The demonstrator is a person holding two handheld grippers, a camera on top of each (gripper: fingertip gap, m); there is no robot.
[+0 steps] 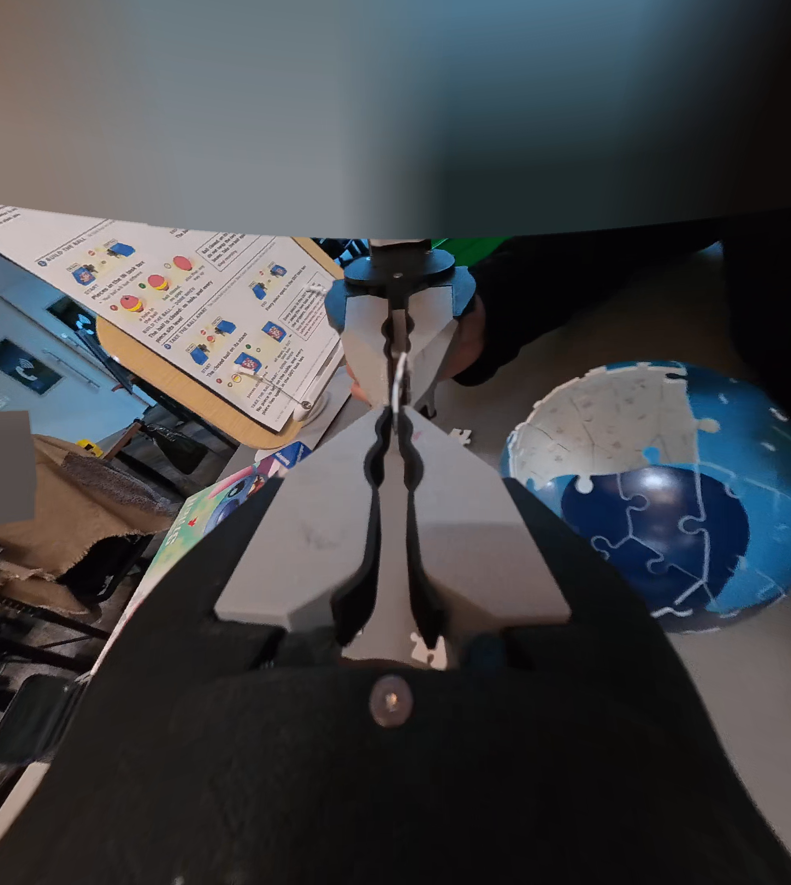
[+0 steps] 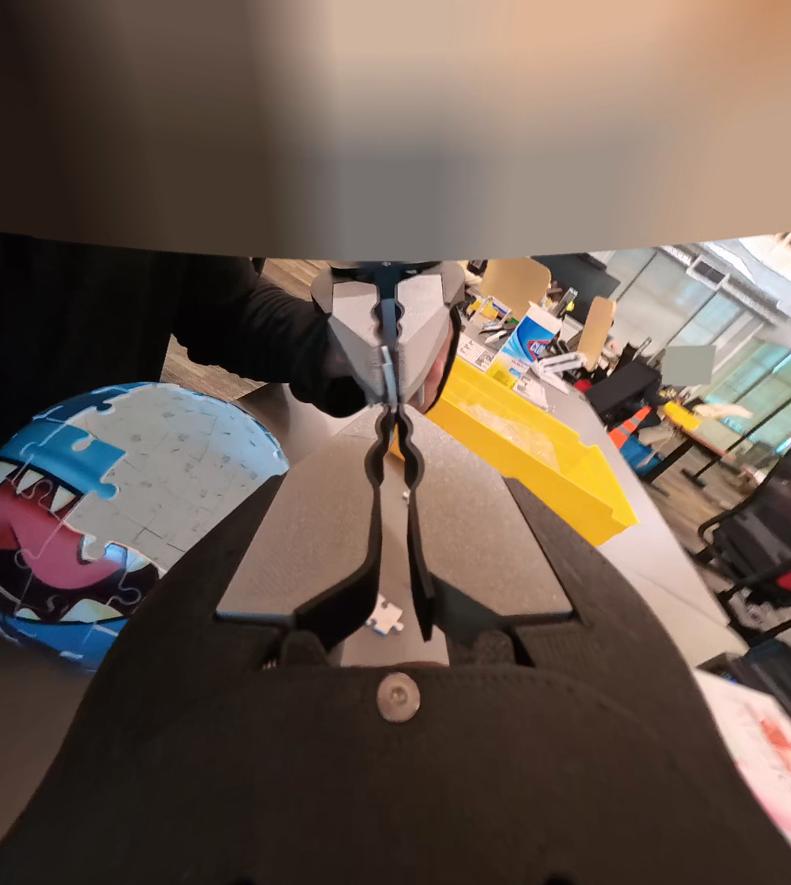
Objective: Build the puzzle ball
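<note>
Tongs (image 1: 396, 416) meet tip-to-tip over thin piece (image 1: 401, 378), mostly hidden.

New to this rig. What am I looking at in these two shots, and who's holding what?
There is no robot arm. A person holds a two-finger gripper in each hand, and each has a camera looking along its fingers. One picture is from the left gripper, the other from the right gripper; each also shows the other gripper facing it. The tips meet, and both seem to pinch one thin white puzzle piece edge-on. On the grey table sit a half-built blue puzzle ball with its white inside showing, a loose piece and a yellow tray.
</note>
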